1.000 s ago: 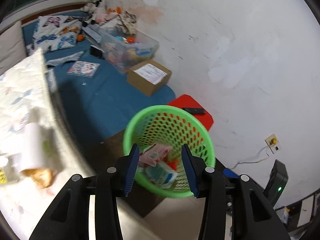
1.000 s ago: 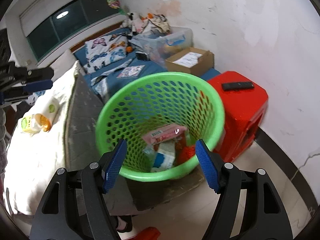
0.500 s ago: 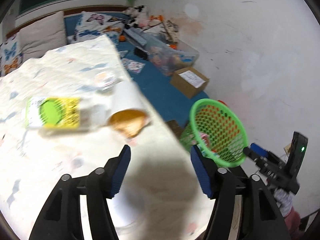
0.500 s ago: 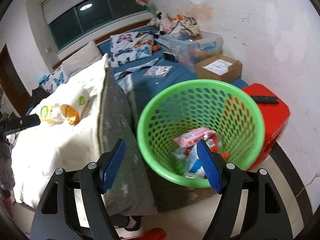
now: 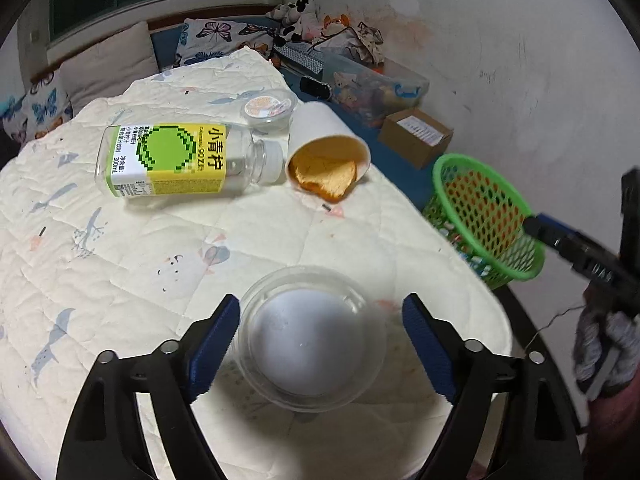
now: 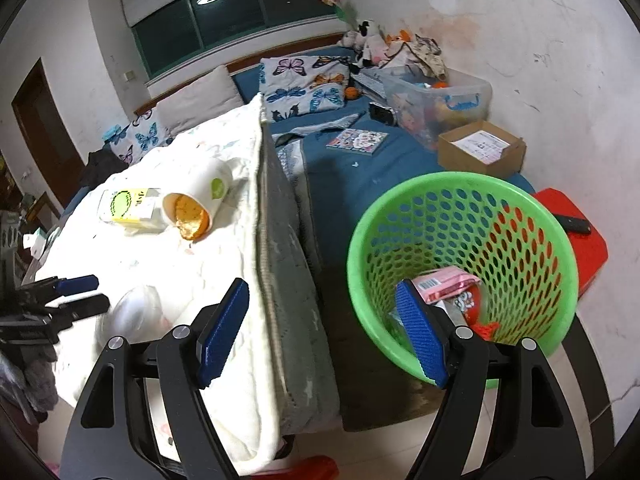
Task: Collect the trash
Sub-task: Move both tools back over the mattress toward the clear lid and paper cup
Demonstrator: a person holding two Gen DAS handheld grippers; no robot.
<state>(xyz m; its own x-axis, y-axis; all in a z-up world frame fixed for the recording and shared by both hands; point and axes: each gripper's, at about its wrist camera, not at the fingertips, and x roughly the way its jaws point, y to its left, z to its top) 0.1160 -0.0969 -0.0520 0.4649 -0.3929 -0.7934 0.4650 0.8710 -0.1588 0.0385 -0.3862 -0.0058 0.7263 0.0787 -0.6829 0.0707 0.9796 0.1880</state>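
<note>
The left gripper (image 5: 320, 336), jaws just opened wide, straddles a clear lid (image 5: 310, 338) near the basket (image 5: 486, 216), ready to grab; the right gripper (image 6: 322, 328) hangs open, empty.

White quilt (image 5: 120, 248) over bed; butterfly pillows (image 6: 304, 80) at headboard; clear storage bin (image 6: 440, 100) with toys, cardboard box (image 6: 480, 148) beside it; red stool (image 6: 580, 240) bearing black remote (image 6: 576, 224).

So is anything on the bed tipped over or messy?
Yes. The white paper cup lies on its side on the cream quilt, orange food sliding from its mouth. The clear plastic bottle with a green-yellow label lies toppled beside it.
</note>
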